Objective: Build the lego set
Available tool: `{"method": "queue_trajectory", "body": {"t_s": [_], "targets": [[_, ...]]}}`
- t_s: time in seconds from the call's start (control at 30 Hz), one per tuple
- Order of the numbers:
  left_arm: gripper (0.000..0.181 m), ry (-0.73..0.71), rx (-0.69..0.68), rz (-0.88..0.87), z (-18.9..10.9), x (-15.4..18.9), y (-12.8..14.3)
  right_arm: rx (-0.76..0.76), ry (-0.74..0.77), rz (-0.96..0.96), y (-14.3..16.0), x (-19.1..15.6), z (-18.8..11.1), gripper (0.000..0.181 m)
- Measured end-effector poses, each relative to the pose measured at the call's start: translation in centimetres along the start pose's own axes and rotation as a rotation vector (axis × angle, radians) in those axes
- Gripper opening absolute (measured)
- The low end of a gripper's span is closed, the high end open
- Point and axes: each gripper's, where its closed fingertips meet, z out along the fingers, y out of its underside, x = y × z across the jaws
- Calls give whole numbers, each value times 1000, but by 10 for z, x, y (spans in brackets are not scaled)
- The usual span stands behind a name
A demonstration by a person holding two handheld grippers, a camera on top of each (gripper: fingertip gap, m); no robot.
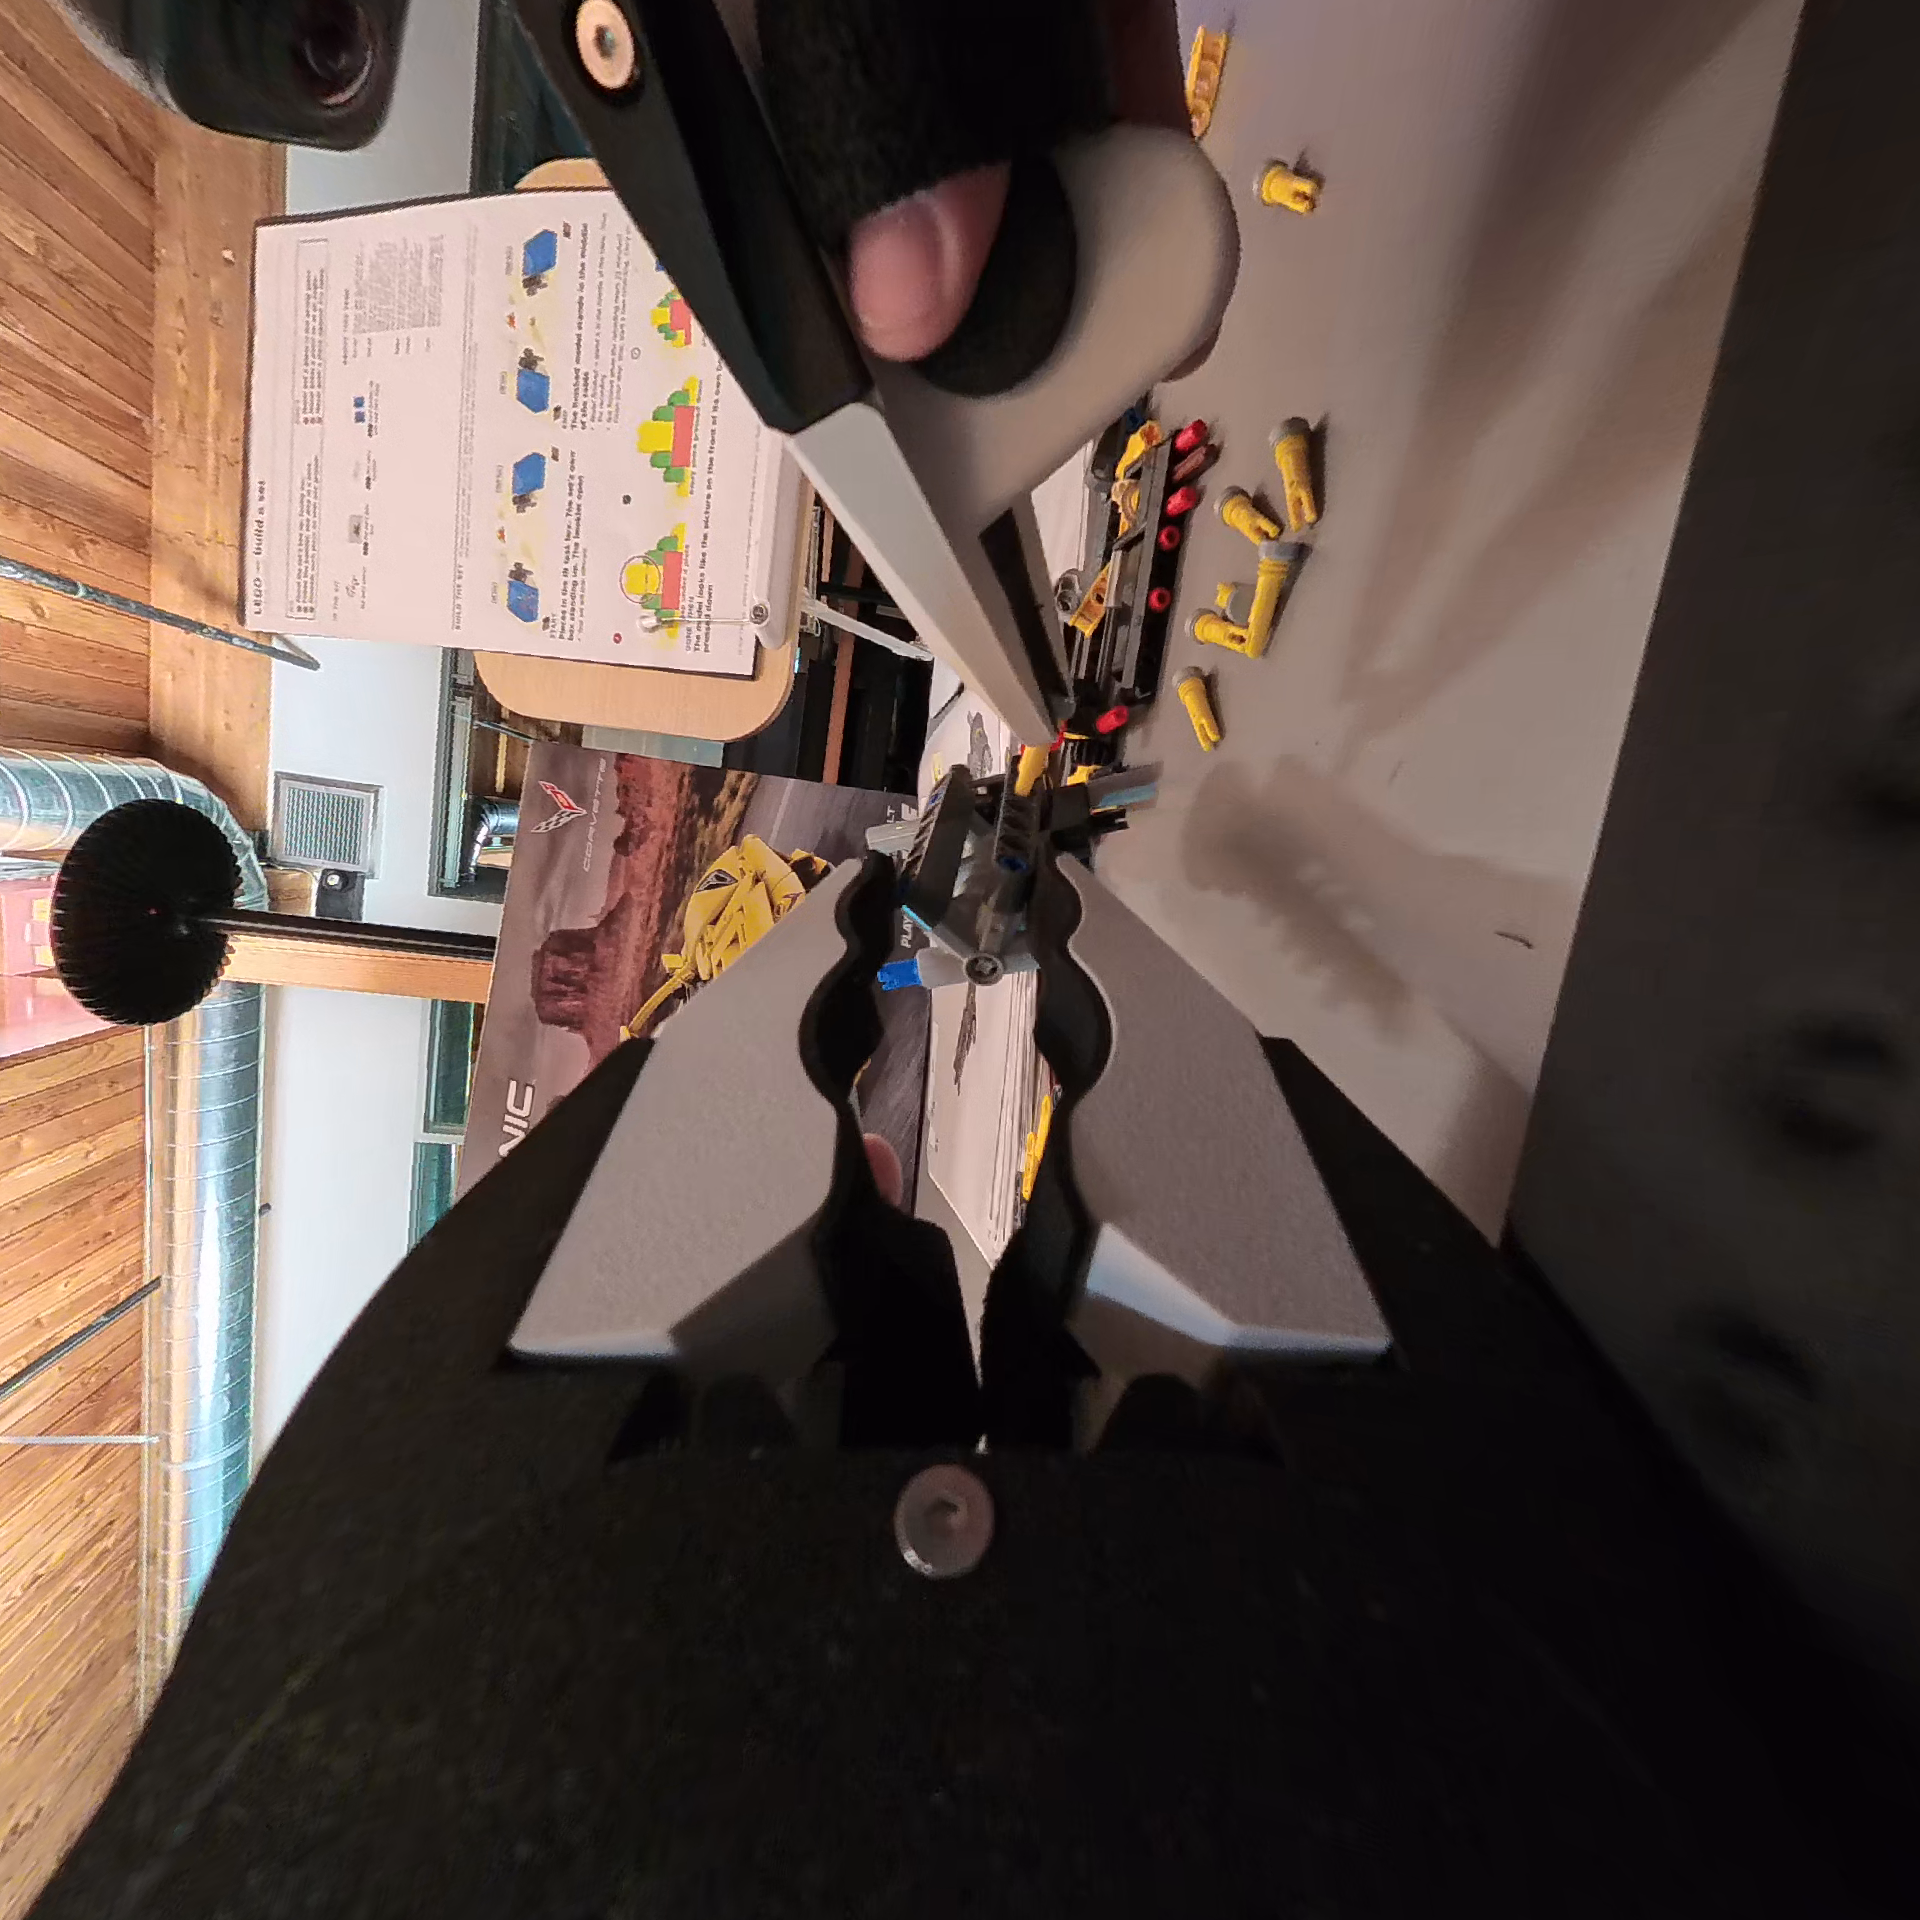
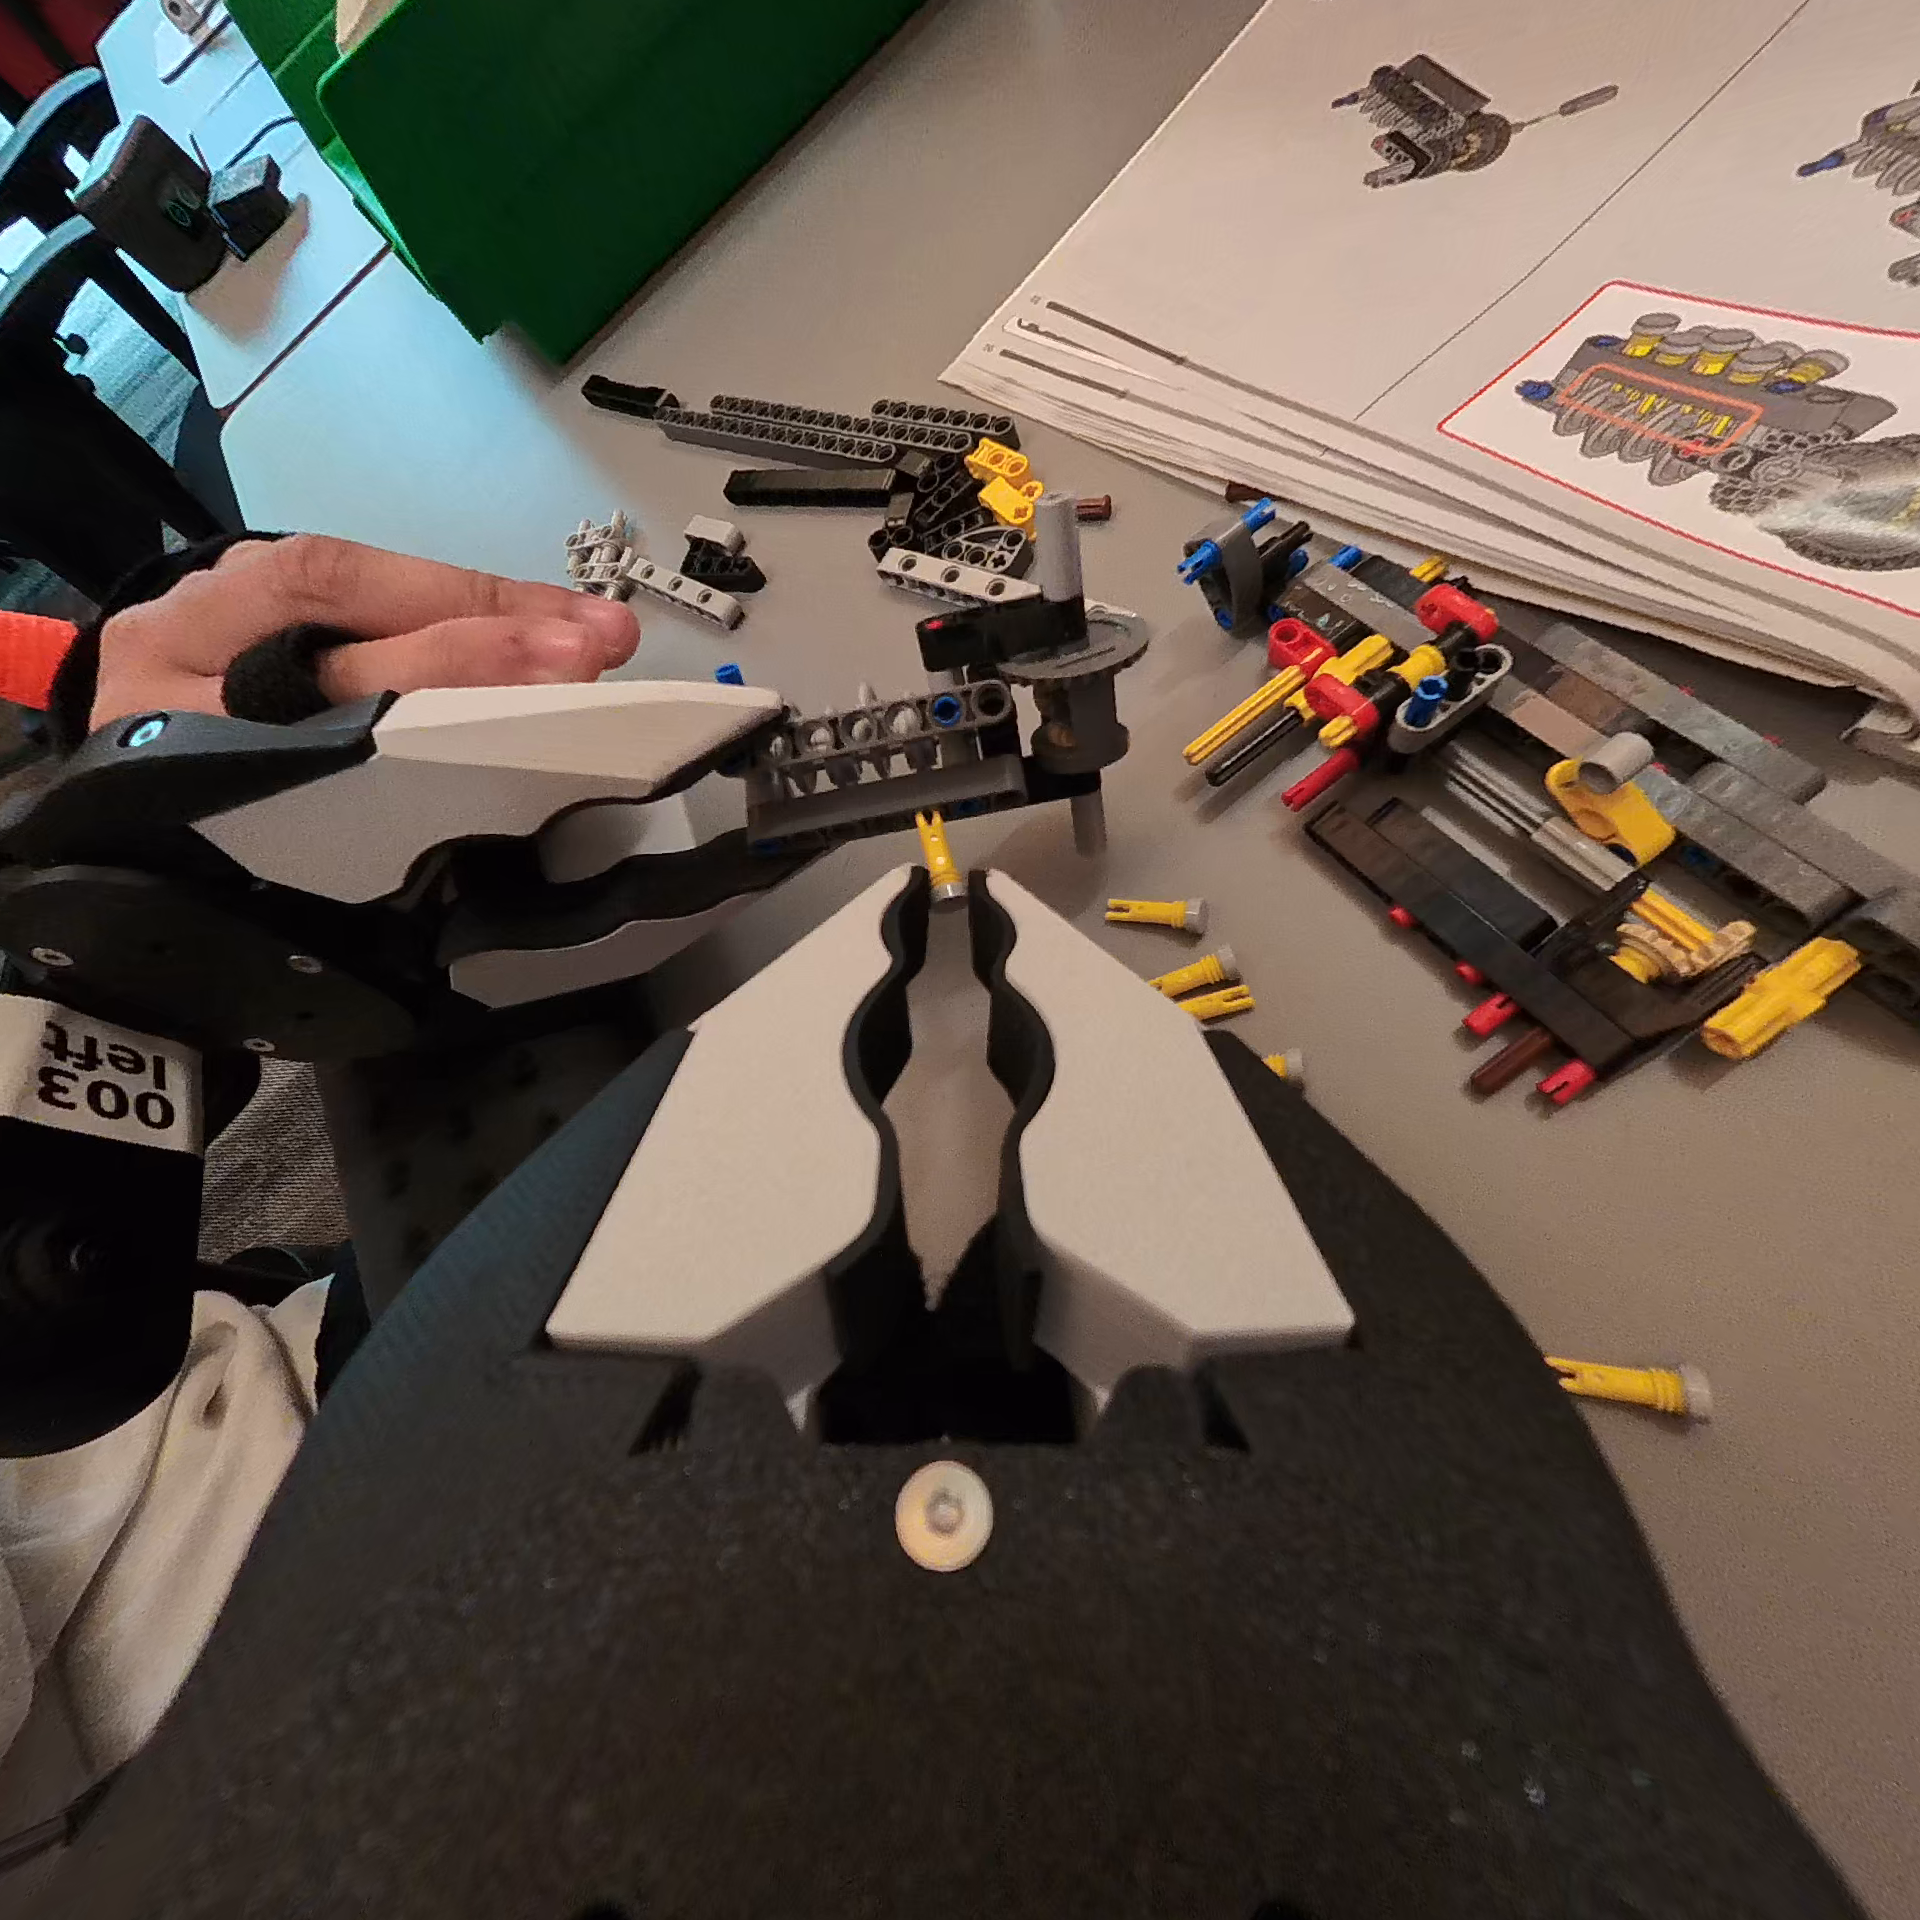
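Left gripper [image 2: 743,821], entering from the left of the right wrist frame, is clamped on a grey-and-black brick assembly [image 2: 904,748] held above the counter [image 2: 1455,1299]; in its own view the jaws pinch the same assembly [image 1: 971,904] at frame centre. Right gripper [image 2: 945,894], lower centre of its own view, is nearly closed and pinches the grey head of a yellow pin [image 2: 940,857], which stands upright with its tip just under the assembly's lower beam. Contact between pin and beam cannot be confirmed. In the left wrist view the right gripper [image 1: 1044,717] reaches down from the upper centre, tips near the assembly.

Largest to smallest:
- Counter: grey, fills most of the right wrist frame.
- Green bin [image 2: 582,145]: upper left.
- Instruction booklet [image 2: 1507,312]: open, upper right.
- Set box [image 1: 665,935]: leaning behind the assembly, left wrist view centre left.
- Chassis section [image 2: 1558,831]: black, with red, yellow and blue parts, right of centre, lying beside the booklet's edge.
- Beam pile [image 2: 883,457]: black and grey beams, upper centre.
- Loose yellow pins [image 2: 1158,914]: scattered on the counter right of the right gripper; another pin [image 2: 1631,1387] lies at lower right.
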Motion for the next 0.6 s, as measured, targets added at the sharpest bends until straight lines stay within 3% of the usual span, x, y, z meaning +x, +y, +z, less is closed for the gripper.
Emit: {"method": "queue_trajectory", "body": {"t_s": [0.6], "targets": [[24,32,35,-141,-1,-3,-6,104,-111,16,-13,-10,1,5]]}}
